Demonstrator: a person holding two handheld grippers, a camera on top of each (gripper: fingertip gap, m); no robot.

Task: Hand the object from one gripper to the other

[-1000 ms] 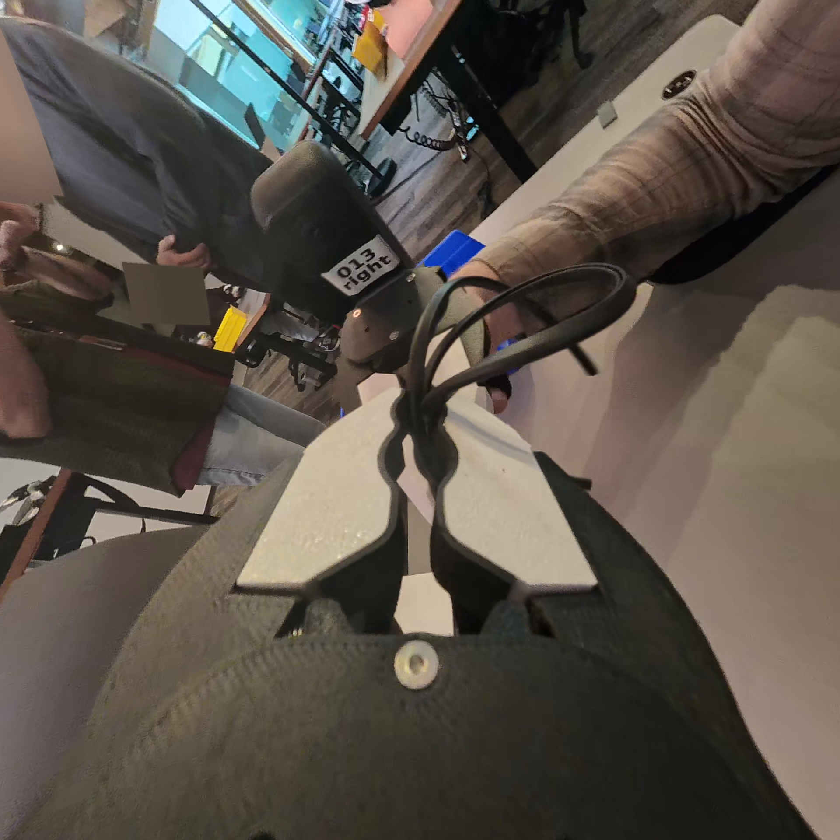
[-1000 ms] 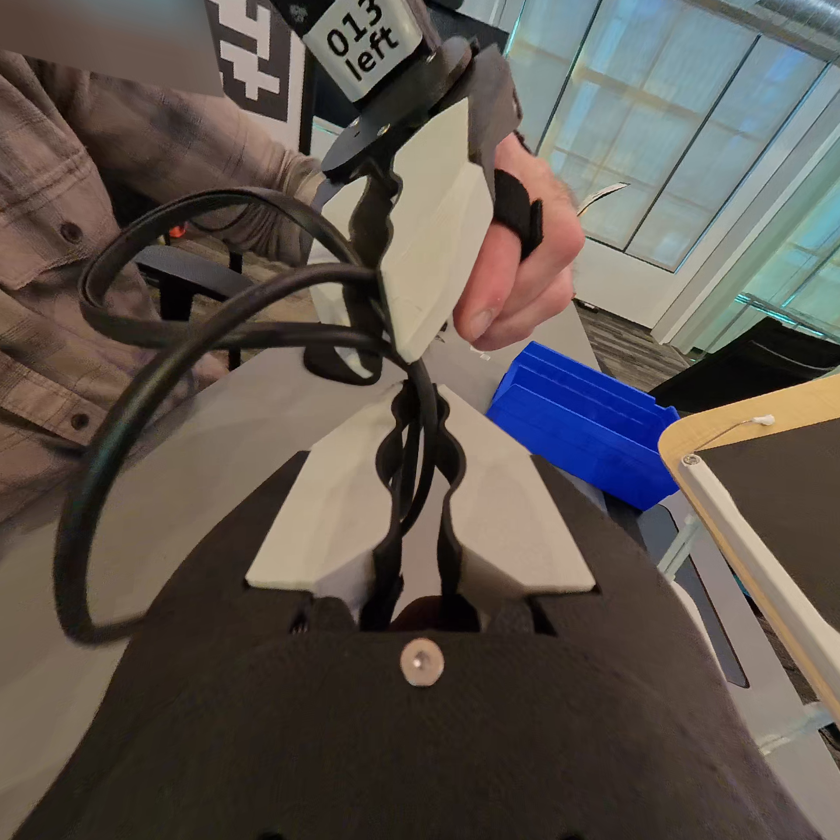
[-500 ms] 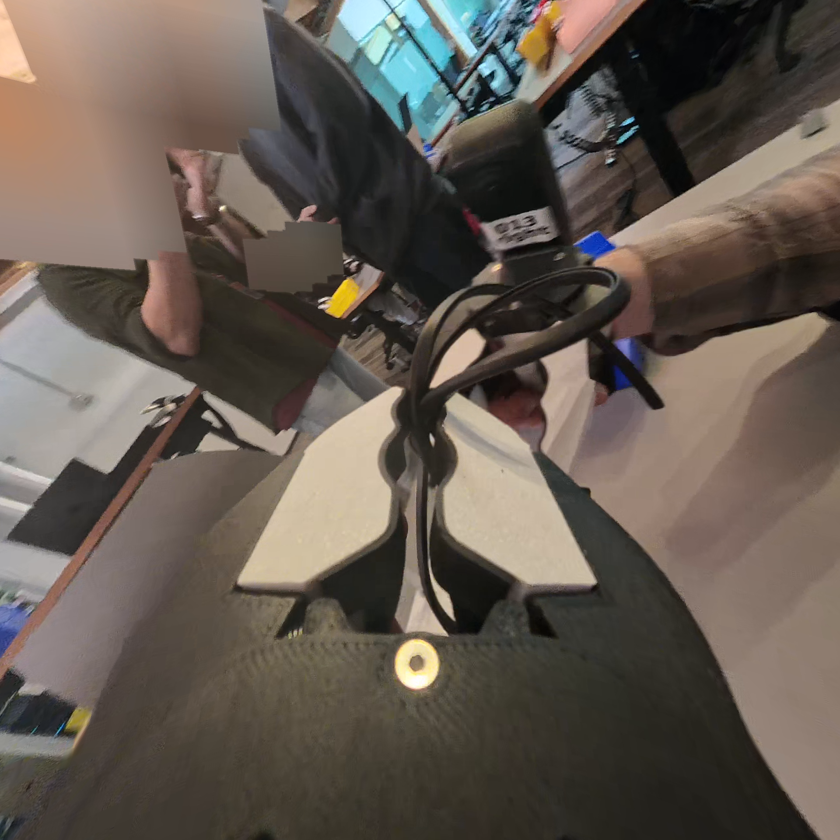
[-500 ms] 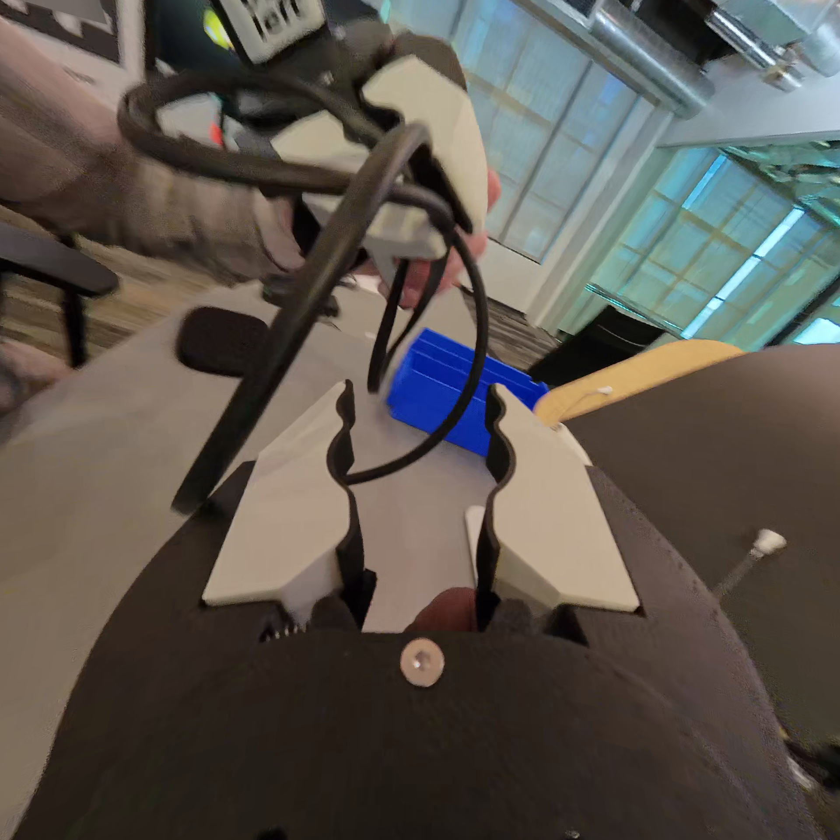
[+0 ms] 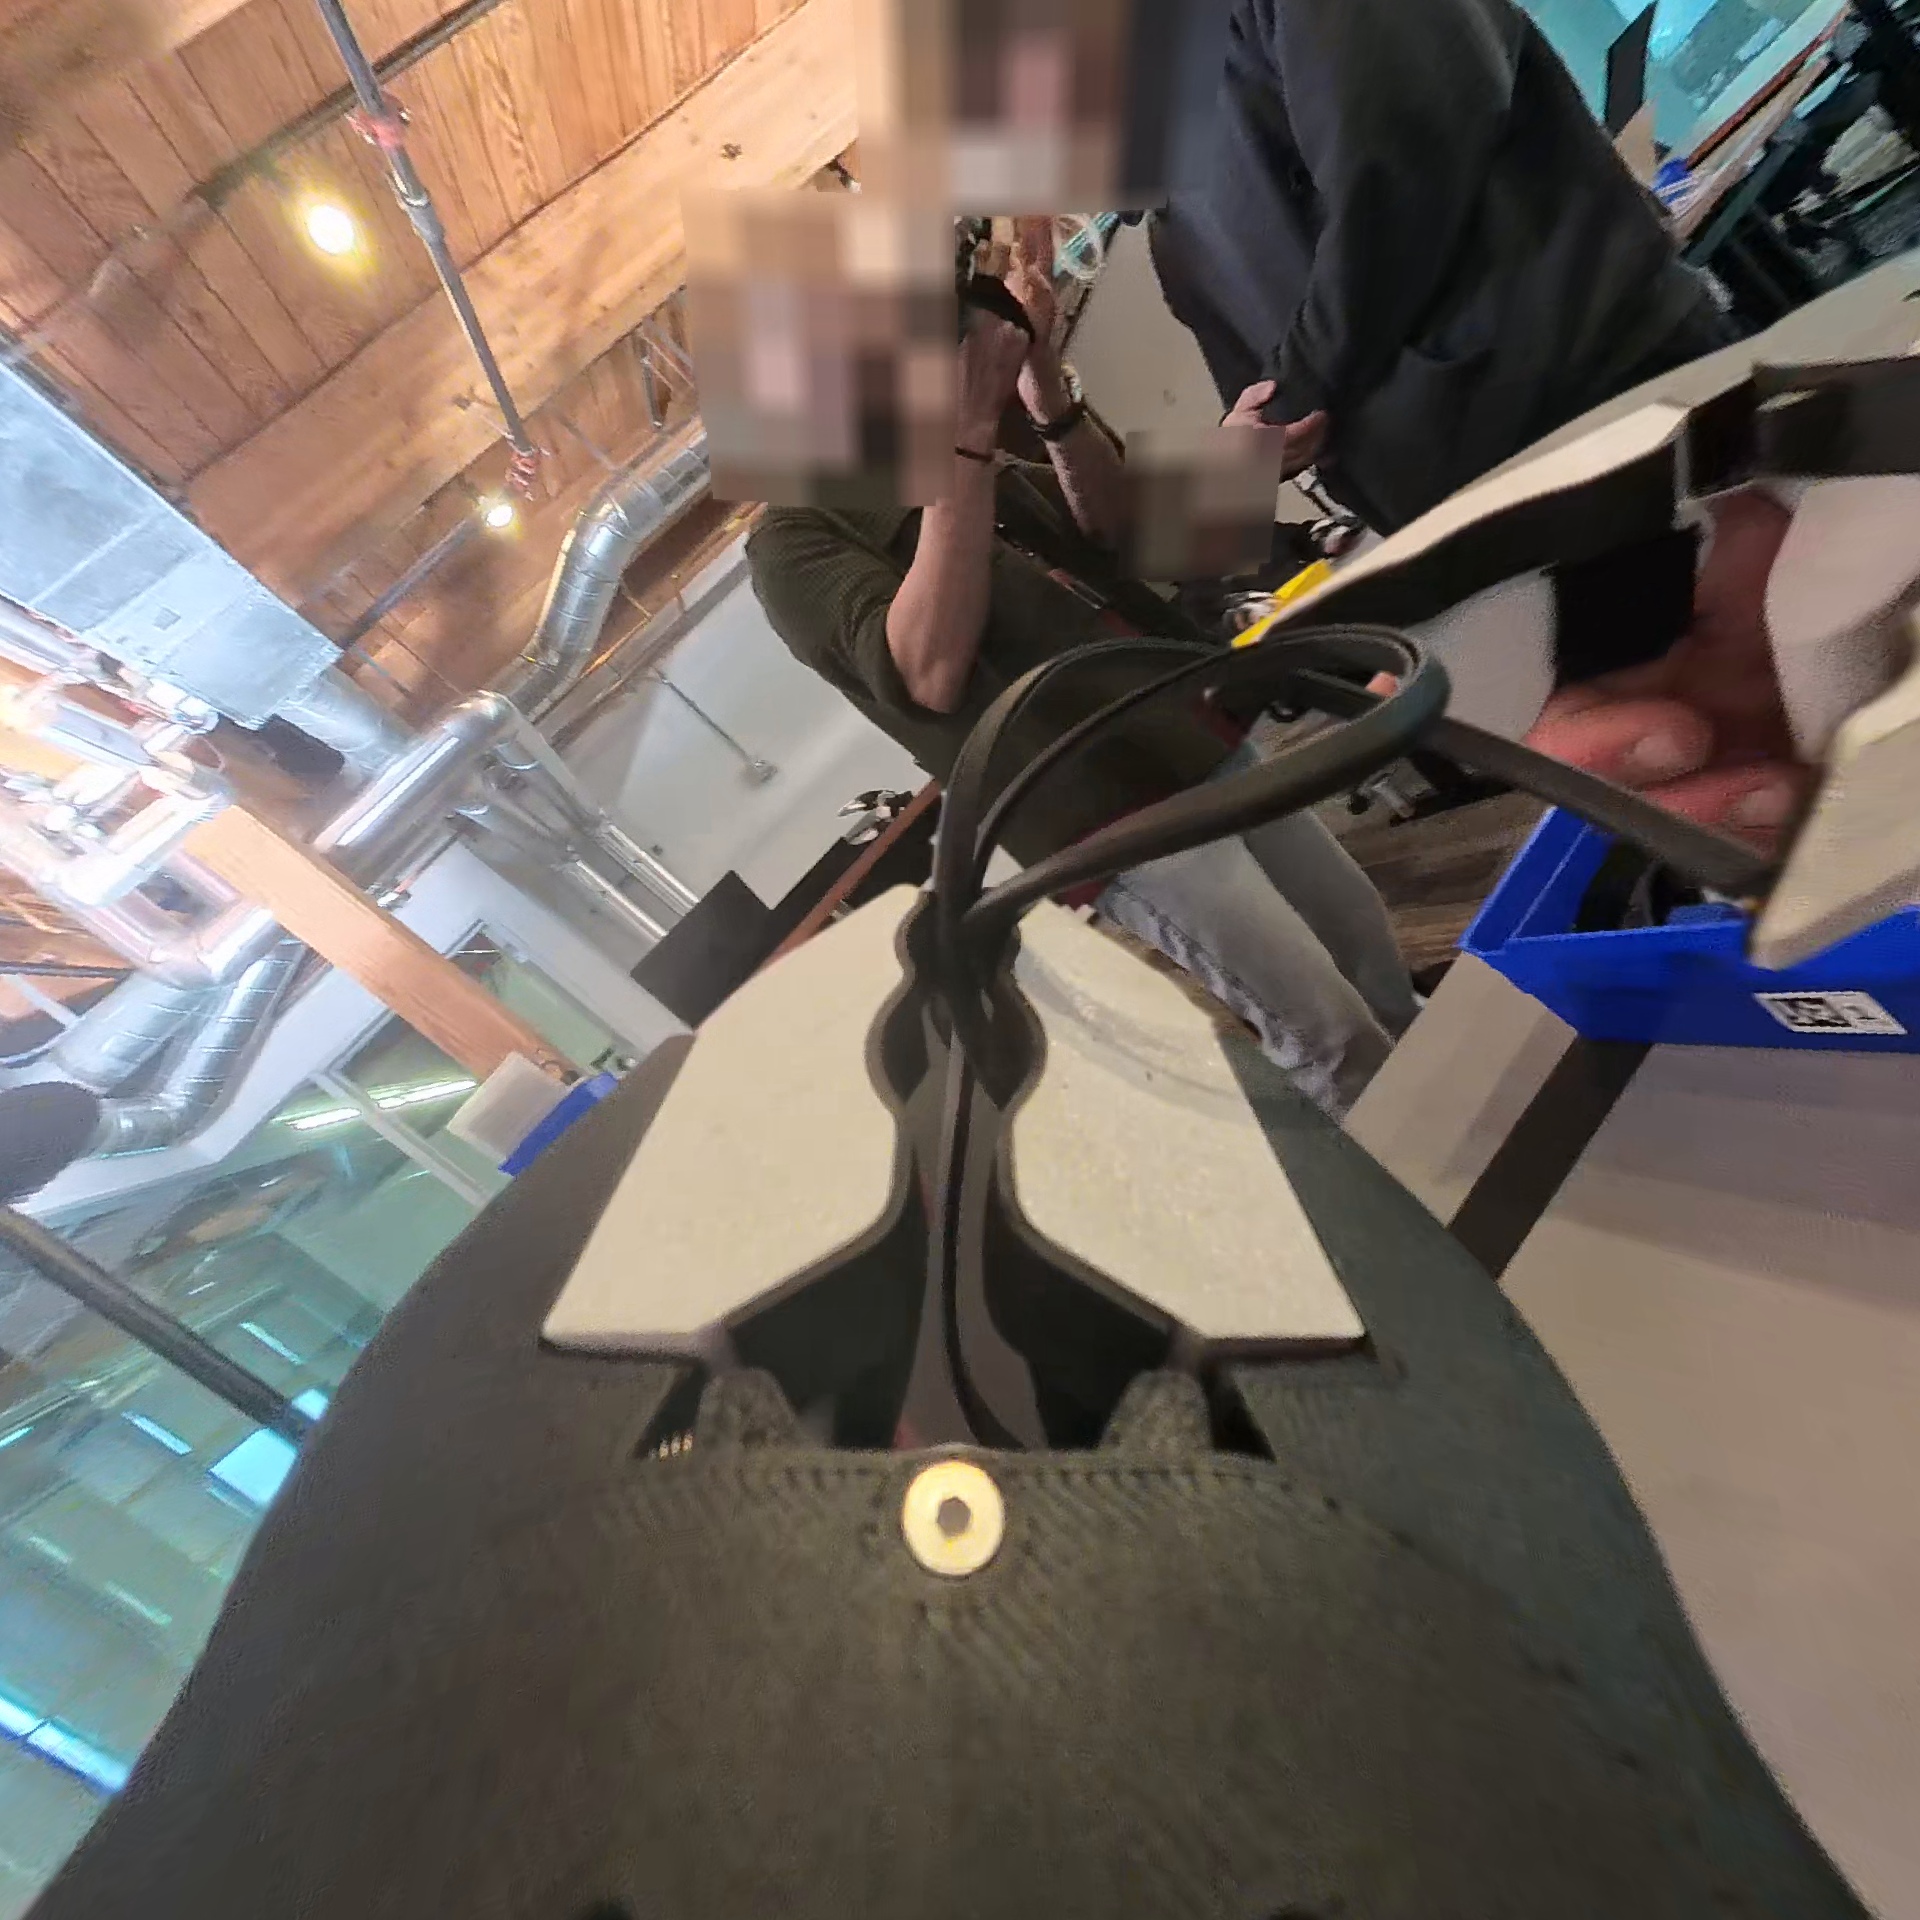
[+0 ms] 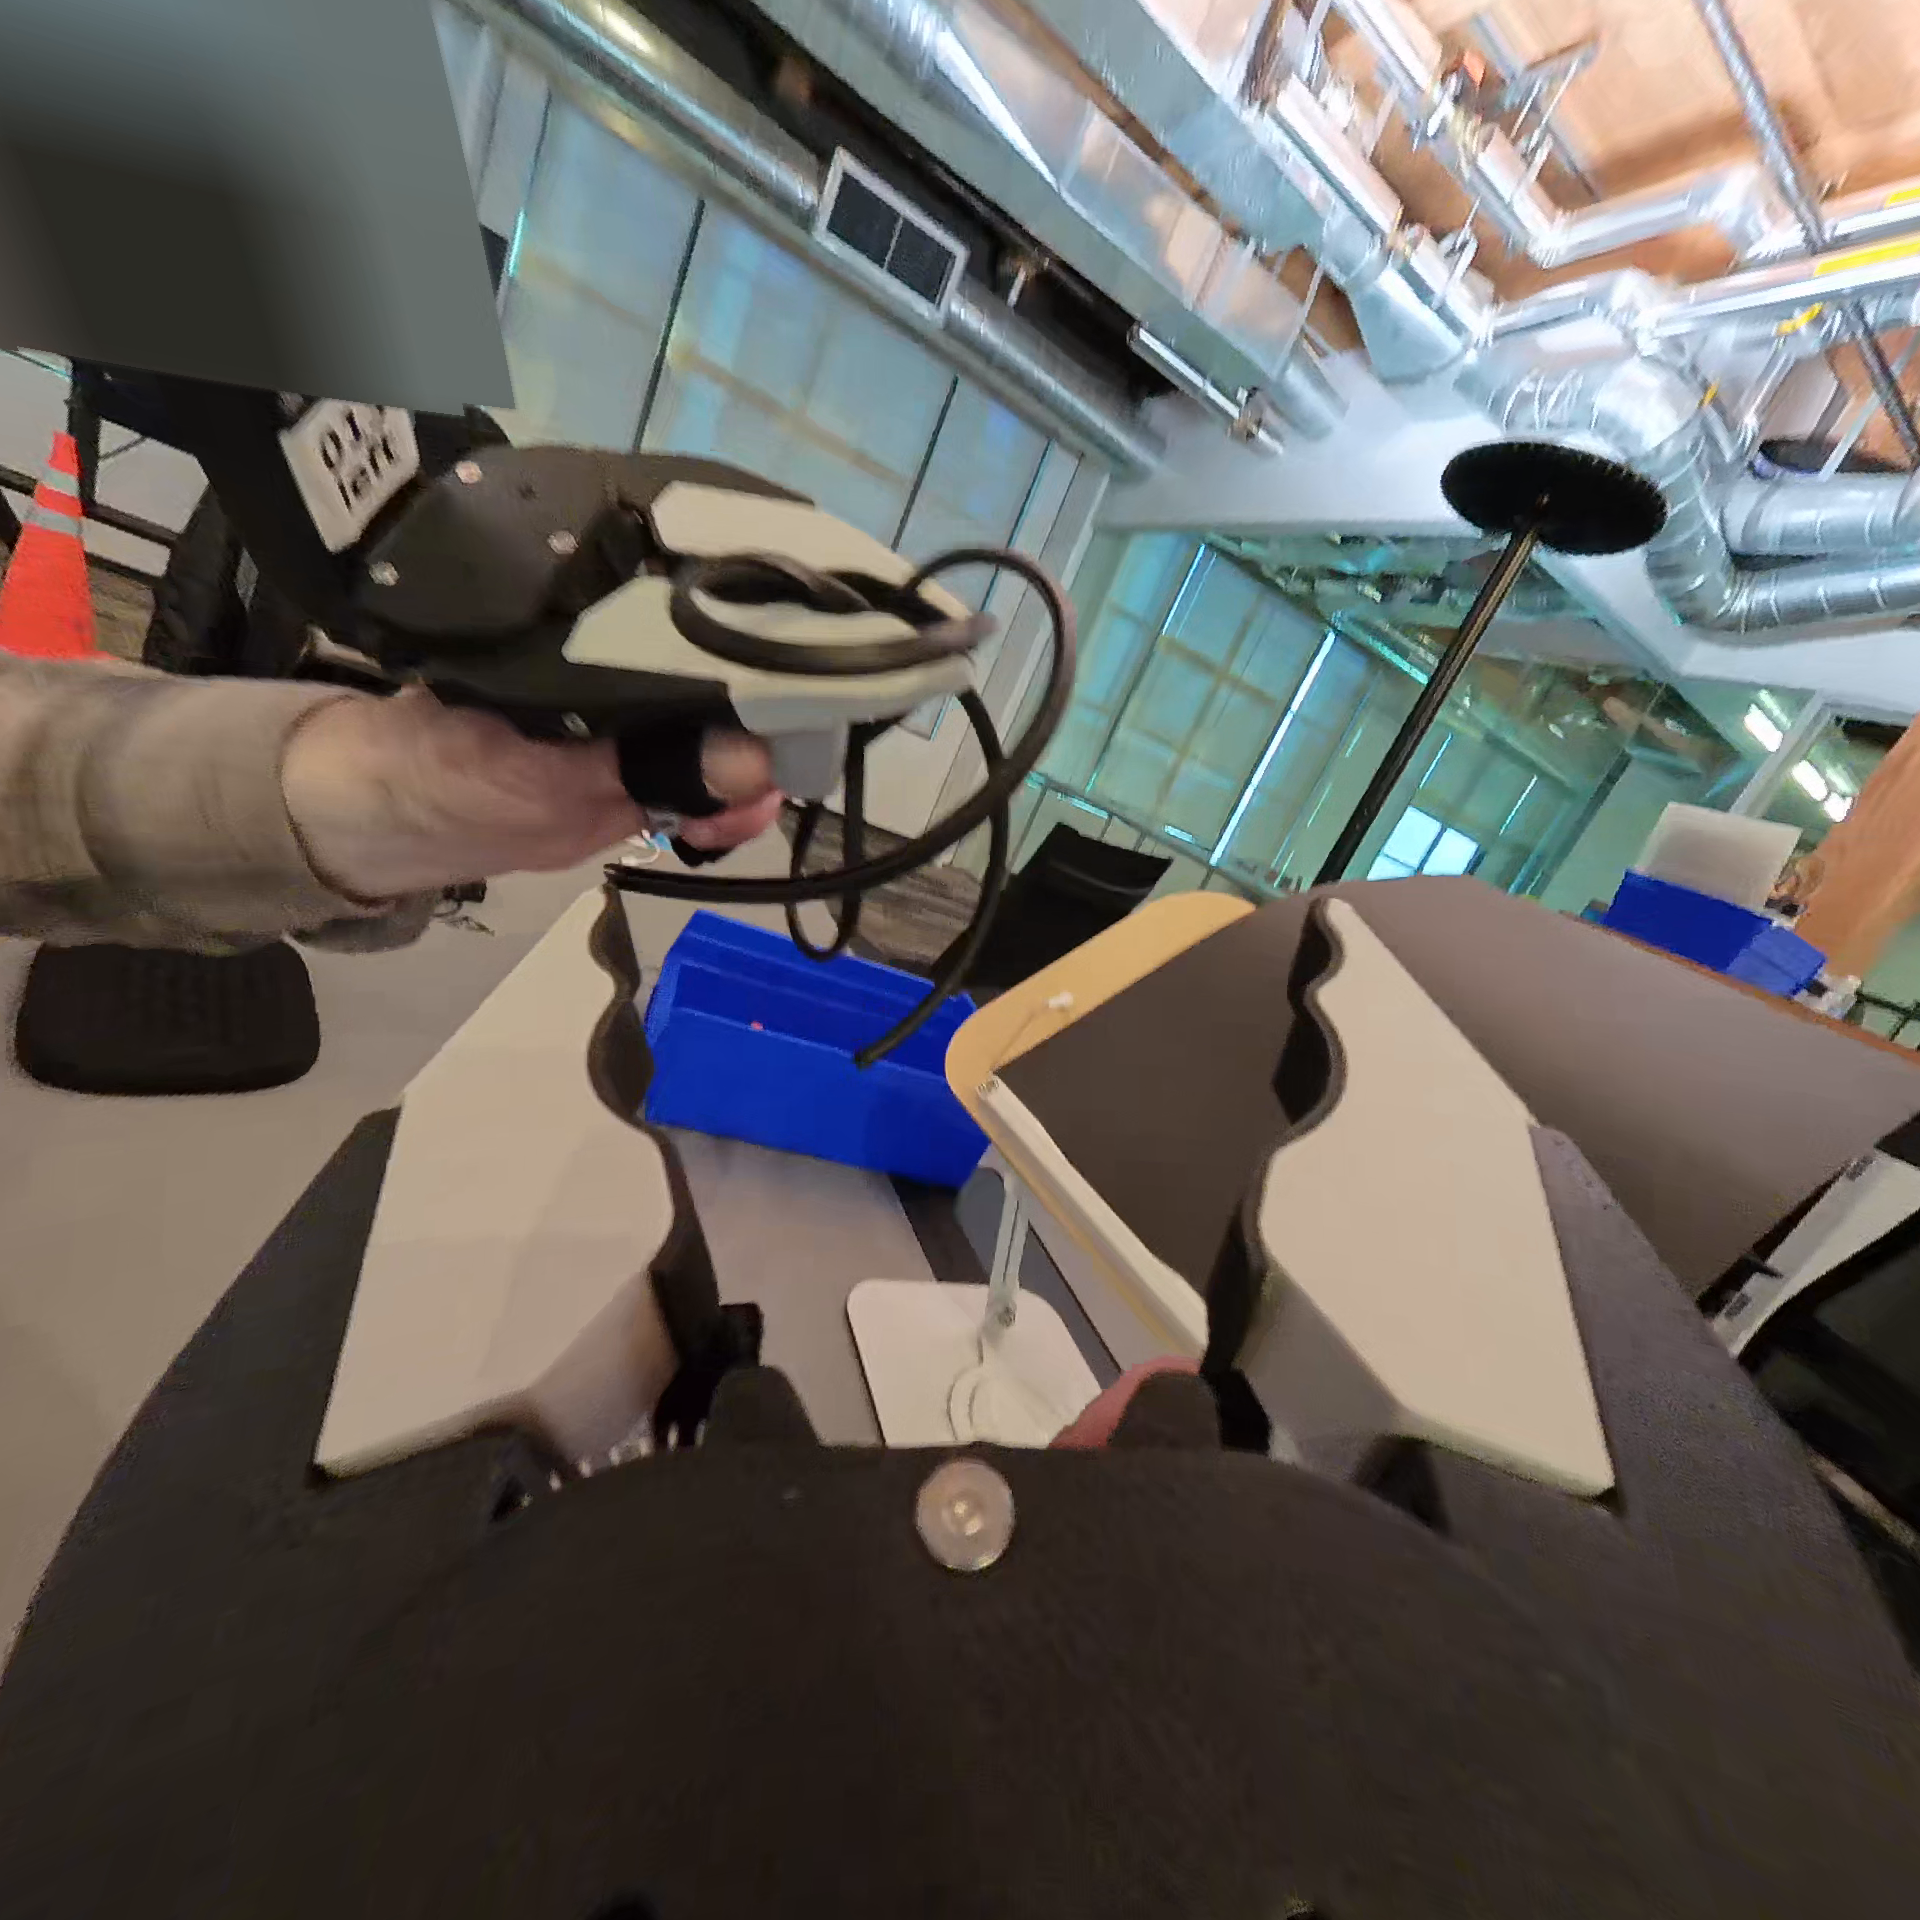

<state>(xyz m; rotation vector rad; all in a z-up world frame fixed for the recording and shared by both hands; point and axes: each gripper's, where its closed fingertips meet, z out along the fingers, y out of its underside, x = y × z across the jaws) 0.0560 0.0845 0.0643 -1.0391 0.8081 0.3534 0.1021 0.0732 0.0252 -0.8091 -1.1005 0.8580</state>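
A black cable (image 5: 1195, 814), coiled in loose loops, is pinched between the closed fingers of my left gripper (image 5: 956, 961). Its loops arch up and to the right, and one end hangs over the blue bin (image 5: 1662, 971). In the right wrist view my right gripper (image 6: 956, 1039) is wide open and empty, well apart from the cable (image 6: 1068, 675). That view shows the left gripper (image 6: 951, 629) at the upper left, held in a hand, with the loops dangling below it. The right gripper (image 5: 1507, 790) shows open at the right edge of the left wrist view.
A blue bin (image 6: 810, 1055) sits on the grey table (image 6: 156, 1226) under the hanging cable. A wood-edged dark panel (image 6: 1132, 1049) on a white stand (image 6: 966, 1351) stands to its right. A black wrist rest (image 6: 166, 1018) lies at the left, and an orange cone (image 6: 47, 561) stands behind it. People stand beyond the table. Left tips to right tips: about 8 centimetres.
My right gripper has opened, let go of the cable and drawn back. My left gripper has stayed shut on the cable and carried it up and away to the left.
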